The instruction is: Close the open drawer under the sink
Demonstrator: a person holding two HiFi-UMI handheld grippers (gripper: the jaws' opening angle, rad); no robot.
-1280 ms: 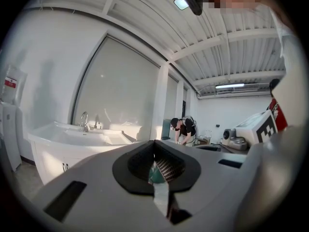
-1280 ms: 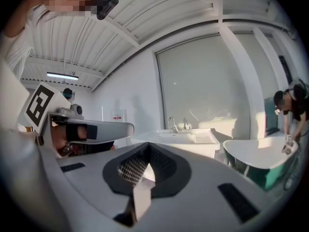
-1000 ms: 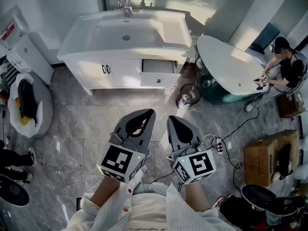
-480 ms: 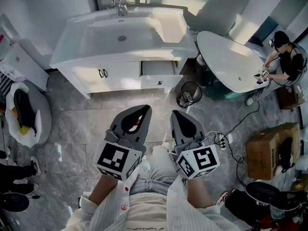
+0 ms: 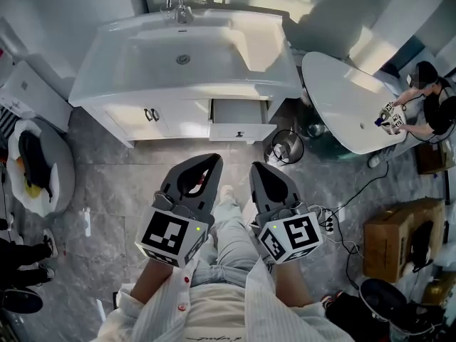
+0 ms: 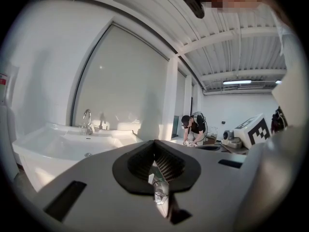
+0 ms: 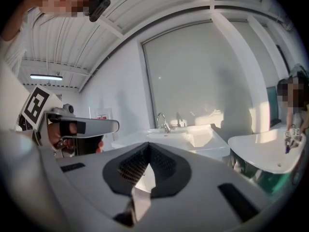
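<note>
The drawer (image 5: 240,116) stands pulled out under the right half of the sink (image 5: 187,57), at upper centre of the head view, its front edge jutting past the shut cabinet doors (image 5: 151,115) to its left. Grey tiled floor (image 5: 135,169) stretches between it and me. A wire bin (image 5: 286,147) sits just off its lower right corner, with a round white table (image 5: 349,98) beyond. My left hand-held gripper (image 5: 203,161) and right hand-held gripper (image 5: 262,171) hang side by side lower in the frame, well apart from the drawer, each with jaws pressed together on nothing.
</note>
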